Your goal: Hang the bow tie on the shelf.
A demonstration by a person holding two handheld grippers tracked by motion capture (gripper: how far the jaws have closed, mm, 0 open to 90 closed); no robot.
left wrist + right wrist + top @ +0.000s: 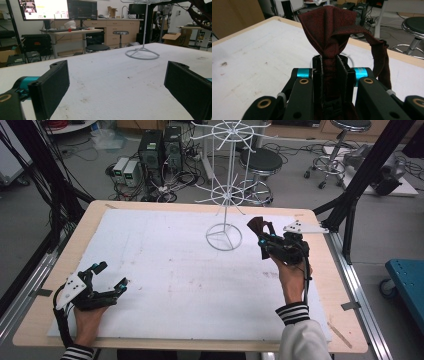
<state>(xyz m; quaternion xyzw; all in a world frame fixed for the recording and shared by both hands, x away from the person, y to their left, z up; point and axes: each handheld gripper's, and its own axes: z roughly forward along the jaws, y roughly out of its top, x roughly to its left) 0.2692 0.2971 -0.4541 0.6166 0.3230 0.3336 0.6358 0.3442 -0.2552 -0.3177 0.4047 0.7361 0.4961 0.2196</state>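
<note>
A dark red cloth (329,27) with a strap hanging off its right side is pinched between the jaws of my right gripper (329,63), which is shut on it. In the high view that gripper (264,241) is held above the table's right side, just right of the white wire rack's round base (223,237), and the cloth (257,226) sticks out toward the rack. My left gripper (111,276) rests low at the table's front left, open, with nothing between its jaws. Ahead of its wide-apart fingers (51,86) lies bare white mat, with the rack base (142,53) farther off.
The white mat (165,275) covers most of the wooden table (95,212). The tall wire rack (227,195) stands at the back centre. Stools (262,162), computers and cables sit on the floor beyond the far edge, and black frame posts (360,175) rise at the right.
</note>
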